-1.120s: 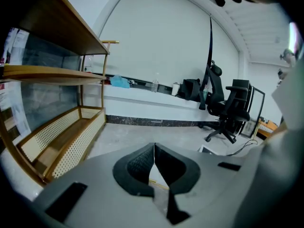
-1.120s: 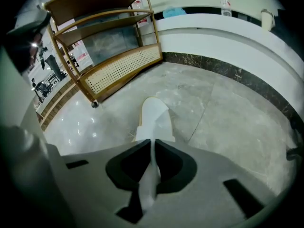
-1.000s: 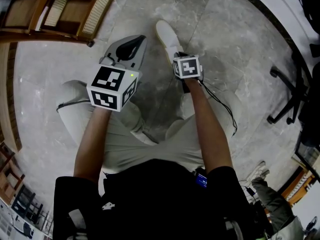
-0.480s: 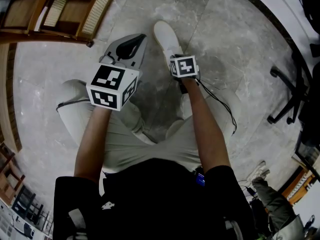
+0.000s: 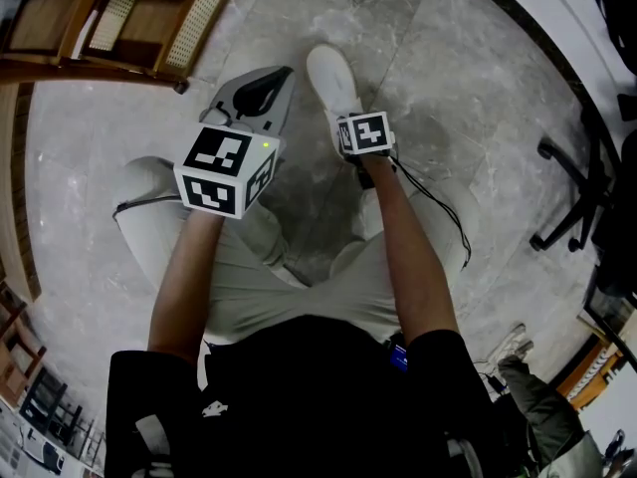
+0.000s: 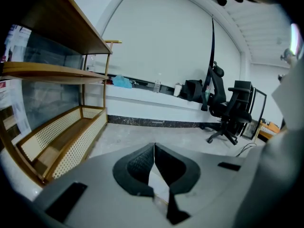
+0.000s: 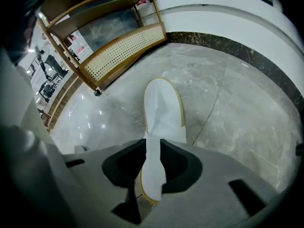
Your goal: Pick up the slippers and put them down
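One white slipper [image 5: 331, 76] with a yellow sole edge lies flat on the grey marble floor, toe pointing away from me. My right gripper [image 7: 152, 145] points steeply down over its heel end. Its jaws have just been opening and now stand apart, with the slipper [image 7: 163, 109] lying between them, no pad visibly pressing on it. In the head view the marker cube [image 5: 365, 133] hides that gripper's tips. My left gripper [image 6: 154, 147] hangs to the left of the slipper, its jaws shut tip to tip with nothing between them. No second slipper shows.
A wooden shelf unit with cane panels [image 5: 149, 13] stands at the far left, also in the right gripper view as the shelf unit [image 7: 121, 49]. An office chair base [image 5: 572, 202] is at the right. A black cable [image 5: 438, 207] trails from the right gripper. My knees sit below both grippers.
The right gripper's cube has shifted slightly left and away from me, toward the slipper's heel. The left gripper has stayed where it was.
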Demonstrator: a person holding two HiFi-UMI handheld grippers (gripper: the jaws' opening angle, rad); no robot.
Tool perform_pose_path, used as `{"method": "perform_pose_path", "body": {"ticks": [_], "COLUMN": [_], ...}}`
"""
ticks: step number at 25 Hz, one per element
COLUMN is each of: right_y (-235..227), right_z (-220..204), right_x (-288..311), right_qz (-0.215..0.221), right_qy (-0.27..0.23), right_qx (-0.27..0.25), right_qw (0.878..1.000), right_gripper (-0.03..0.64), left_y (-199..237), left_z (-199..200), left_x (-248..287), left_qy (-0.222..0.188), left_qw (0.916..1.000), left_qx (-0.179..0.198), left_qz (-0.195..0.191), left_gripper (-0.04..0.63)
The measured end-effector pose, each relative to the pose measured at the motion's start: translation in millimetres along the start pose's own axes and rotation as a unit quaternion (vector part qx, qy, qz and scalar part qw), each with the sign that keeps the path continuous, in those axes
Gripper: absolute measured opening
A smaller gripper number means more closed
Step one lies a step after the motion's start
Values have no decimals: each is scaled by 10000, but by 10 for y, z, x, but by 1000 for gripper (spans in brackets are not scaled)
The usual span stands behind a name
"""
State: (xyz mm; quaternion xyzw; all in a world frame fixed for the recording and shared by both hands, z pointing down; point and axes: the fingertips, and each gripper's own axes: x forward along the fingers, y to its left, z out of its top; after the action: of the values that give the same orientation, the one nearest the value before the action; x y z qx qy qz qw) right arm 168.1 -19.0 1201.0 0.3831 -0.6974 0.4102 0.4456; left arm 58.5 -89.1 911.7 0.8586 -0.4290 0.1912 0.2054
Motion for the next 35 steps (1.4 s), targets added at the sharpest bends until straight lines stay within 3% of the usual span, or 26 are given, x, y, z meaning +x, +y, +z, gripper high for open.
{"method": "perform_pose_path", "body": {"ticks": [9,13,27,35], "right_y": [-26,-16,198,392], "right_z": [19,104,830,1290], "right_x": [-22,-86,-638,-1094], "right_qz": [-119,-270,-338,-314], "right_qy": [-19,-138,-1193,-1903], "right_qx": [-112,-301,-545,-752], "right_qw": [9999,9991,9908,9783], "right_gripper": [81,42,0,-2], "left_y": [30,83,258,367], "left_z": [-18,-34,-42,29], "left_x": [3,2,-7,-57], "left_qy": [3,31,90,34], "left_qw": [10000,10000,9999,9996], "left_qx": [-25,-71,-74,-252], "left_qz": [-10,33,23,95], "left_gripper": [6,6,6,6]}}
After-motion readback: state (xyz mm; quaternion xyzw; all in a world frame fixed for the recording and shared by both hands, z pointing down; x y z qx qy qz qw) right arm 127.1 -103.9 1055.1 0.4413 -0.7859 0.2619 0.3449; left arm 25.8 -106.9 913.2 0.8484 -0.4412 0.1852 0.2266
